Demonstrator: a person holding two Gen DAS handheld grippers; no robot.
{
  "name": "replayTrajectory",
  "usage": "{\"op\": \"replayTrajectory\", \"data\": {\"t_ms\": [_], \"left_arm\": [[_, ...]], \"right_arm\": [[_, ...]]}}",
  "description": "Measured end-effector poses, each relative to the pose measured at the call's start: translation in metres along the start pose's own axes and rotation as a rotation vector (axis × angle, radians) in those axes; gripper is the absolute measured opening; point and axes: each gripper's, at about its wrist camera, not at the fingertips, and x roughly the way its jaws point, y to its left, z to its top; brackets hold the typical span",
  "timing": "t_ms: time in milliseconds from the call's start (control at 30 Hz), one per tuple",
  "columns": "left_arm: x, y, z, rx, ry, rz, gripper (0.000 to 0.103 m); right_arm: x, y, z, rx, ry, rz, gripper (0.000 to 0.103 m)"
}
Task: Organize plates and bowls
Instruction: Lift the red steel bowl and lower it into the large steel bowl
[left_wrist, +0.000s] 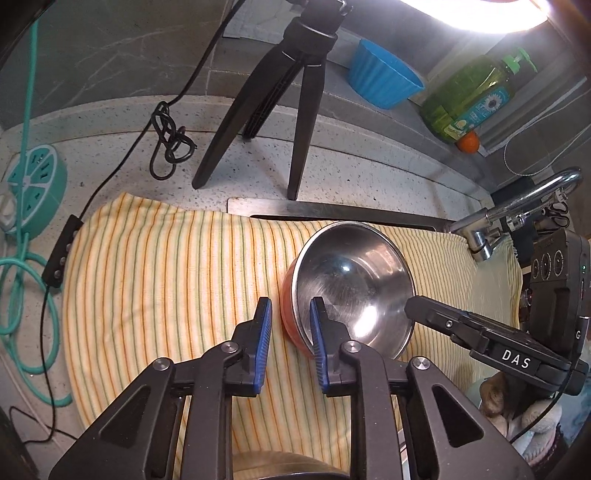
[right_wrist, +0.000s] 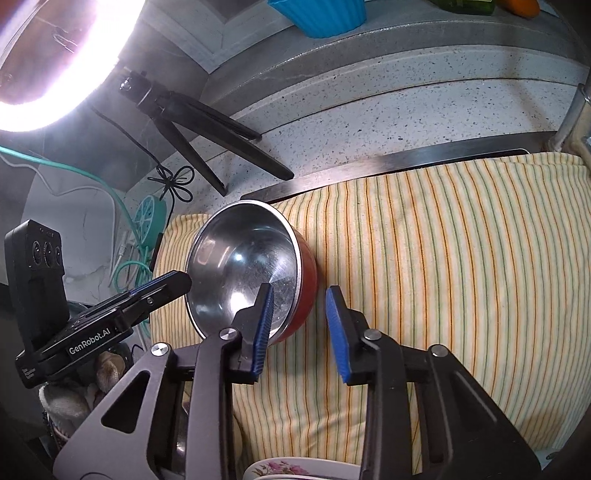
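Note:
A steel bowl with an orange outer wall (left_wrist: 351, 288) (right_wrist: 243, 266) sits upright on a yellow striped cloth (left_wrist: 166, 277) (right_wrist: 443, 258). My left gripper (left_wrist: 290, 306) straddles the bowl's left rim, one blue pad inside and one outside. Cloth shows between the outer pad and the orange wall, so the pads do not press. My right gripper (right_wrist: 300, 291) straddles the opposite rim the same way, with a wider gap on the outer side. Each gripper also shows in the other view, the right gripper (left_wrist: 412, 308) and the left gripper (right_wrist: 181, 284), tips at the rim.
A black tripod (left_wrist: 295, 92) (right_wrist: 195, 122) under a ring light stands behind the cloth. A blue bowl (left_wrist: 384, 74) and a green soap bottle (left_wrist: 469, 96) rest on the back ledge. A faucet (left_wrist: 517, 206) is at the right. A floral plate (right_wrist: 280, 470) lies below my right gripper.

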Motion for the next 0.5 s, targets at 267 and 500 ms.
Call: {"op": "replayTrajectory", "data": {"t_ms": [267,500], "left_arm": [[0.01,-0.009,-0.002,0.011,0.009,-0.002,0.011],[0.007,-0.012,-0.004,0.013,-0.004,0.008,0.011]], "right_arm": [[0.007,-0.003,0.001,0.01,0.024,0.021,0.014],[0.007,0.001,0.0,-0.005,0.025,0.018,0.012]]}}
